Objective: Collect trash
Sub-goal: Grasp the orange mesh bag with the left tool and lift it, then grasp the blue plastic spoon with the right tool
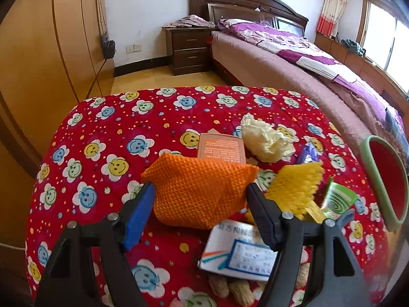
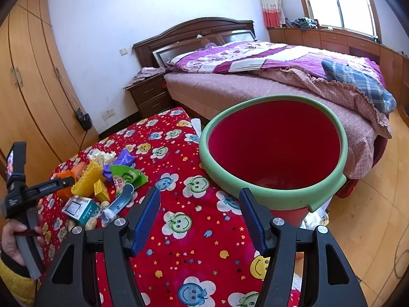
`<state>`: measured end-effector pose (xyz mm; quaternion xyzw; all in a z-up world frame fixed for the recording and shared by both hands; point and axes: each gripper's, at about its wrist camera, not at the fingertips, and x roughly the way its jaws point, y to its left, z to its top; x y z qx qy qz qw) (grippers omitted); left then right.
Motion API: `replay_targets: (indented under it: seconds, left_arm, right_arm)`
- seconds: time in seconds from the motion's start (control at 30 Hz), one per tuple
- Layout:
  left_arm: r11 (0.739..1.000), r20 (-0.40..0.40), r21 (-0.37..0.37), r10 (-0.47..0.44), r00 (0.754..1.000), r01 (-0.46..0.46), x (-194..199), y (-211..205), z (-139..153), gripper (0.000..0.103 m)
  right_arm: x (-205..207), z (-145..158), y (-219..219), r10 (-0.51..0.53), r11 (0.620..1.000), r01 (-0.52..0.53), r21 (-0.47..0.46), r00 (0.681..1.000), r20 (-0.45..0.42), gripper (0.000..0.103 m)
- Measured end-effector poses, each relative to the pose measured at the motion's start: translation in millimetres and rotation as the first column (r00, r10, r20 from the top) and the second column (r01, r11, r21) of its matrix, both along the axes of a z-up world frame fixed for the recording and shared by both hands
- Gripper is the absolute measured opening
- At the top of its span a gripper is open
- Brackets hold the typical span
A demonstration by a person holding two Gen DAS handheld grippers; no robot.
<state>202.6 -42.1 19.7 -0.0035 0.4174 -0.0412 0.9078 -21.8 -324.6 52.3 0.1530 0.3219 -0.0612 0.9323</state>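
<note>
- Right now my left claw (image 1: 200, 199) is spread wide, straddling the orange mesh pouch (image 1: 202, 189); pads sit either side of it, no squeeze visible. No earlier frame to compare, so that's all I'll say about it.
- Pouch sits on the red smiley-print cloth (image 1: 107, 133), at the near-left edge of the trash pile. Landmark = pouch from here on.
- Behind pouch, touching it: orange card box (image 1: 221, 148). Behind-right: crumpled cream tissue (image 1: 265, 138). Right, just beside: yellow bumpy piece (image 1: 294, 189), then green spiral-print packet (image 1: 337, 199). In front of pouch: white-and-blue box (image 1: 237, 255), peanuts near it.
- Handling guess: pouch looks soft, light, puffy, textured weave, so not slippery. It'll squash, so take it across the fat middle, not a corner, and close well in or it'll sag out.
- Risk: right finger is near the yellow piece; may drag it along.
- Red bin with green rim (image 2: 276, 199) stands well right of pouch, at the counter's edge, mouth tipped toward me.
- My right claw (image 2: 200, 220) is apart, nothing between the pads, hovering over cloth just short of the bin rim.
</note>
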Motion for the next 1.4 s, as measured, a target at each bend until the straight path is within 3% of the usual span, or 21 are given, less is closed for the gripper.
replay_targets:
  seconds: [0.33, 0.53, 0.73, 1.07, 1.4]
  left_arm:
    - [1.0, -0.012, -0.012, 0.002, 1.0, -0.002, 18, 5, -11, 0.069]
    - [0.997, -0.046, -0.065, 0.035, 0.998, -0.038, 21, 17, -22, 0.047]
    - [0.991, -0.027, -0.136, -0.006, 1.0, 0.002, 11, 25, -13, 0.029]
    - [0.982, 0.032, -0.177, -0.067, 0.997, 0.071, -31, 16, 19, 0.027]
    - [0.98, 0.057, -0.193, -0.029, 0.998, 0.039, -58, 28, 27, 0.027]
  right_arm:
    - [3, -2, 4, 0.006, 1.0, -0.006, -0.001, 1.0, -0.012, 0.065]
    - [3, -4, 6, 0.013, 1.0, -0.013, 0.0, 1.0, -0.014, 0.065]
    - [4, -6, 8, 0.022, 1.0, -0.021, 0.009, 1.0, -0.02, 0.065]
    - [14, -2, 23, 0.081, 0.997, -0.081, 0.006, 0.997, -0.019, 0.065]
    - [44, -10, 66, 0.221, 0.975, -0.22, 0.034, 0.973, -0.062, 0.065]
